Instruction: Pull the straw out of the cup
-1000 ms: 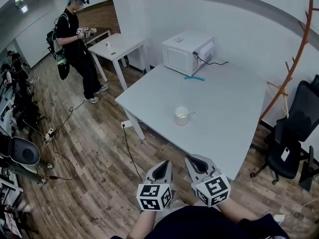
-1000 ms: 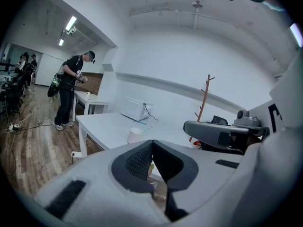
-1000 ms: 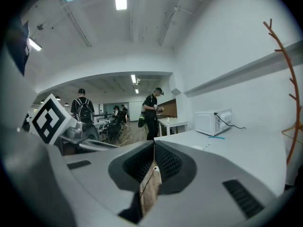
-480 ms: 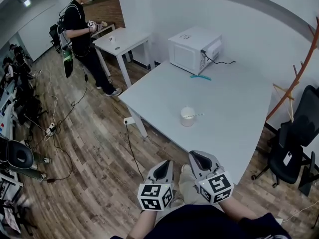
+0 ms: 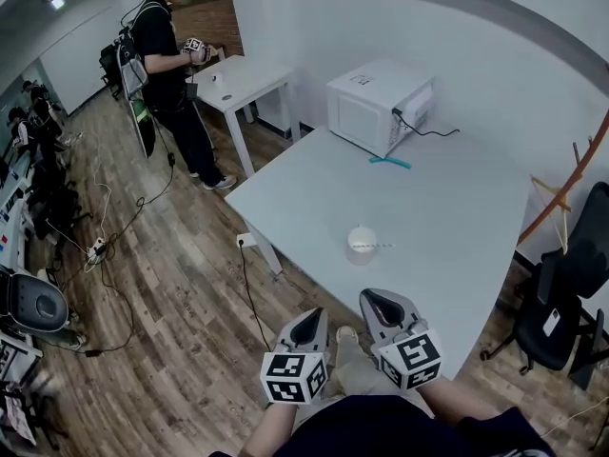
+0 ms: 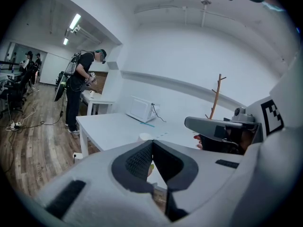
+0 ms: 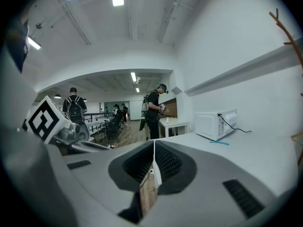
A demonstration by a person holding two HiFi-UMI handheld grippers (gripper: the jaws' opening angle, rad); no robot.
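White cup (image 5: 361, 245) stands on the surface (image 5: 457, 188) toward its near edge. The straw (image 5: 382, 246) sits in it, tipped right. The left claw (image 5: 309, 317) and right claw (image 5: 378, 303) are closed, empty, and well apart from the cup.

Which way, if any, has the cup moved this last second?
No. The cup keeps its spot on the table against the microwave; only the camera shifted.

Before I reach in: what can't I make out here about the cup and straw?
1. What the cup holds: head view, too small and far.
2. How deep the straw sits: the cup wall hides it.
3. Cup's base, left gripper view: hidden behind the left tool.
4. Right gripper view: cup absent; the right tool fills the lower frame.
5. Teal item near the microwave: too small to identify.
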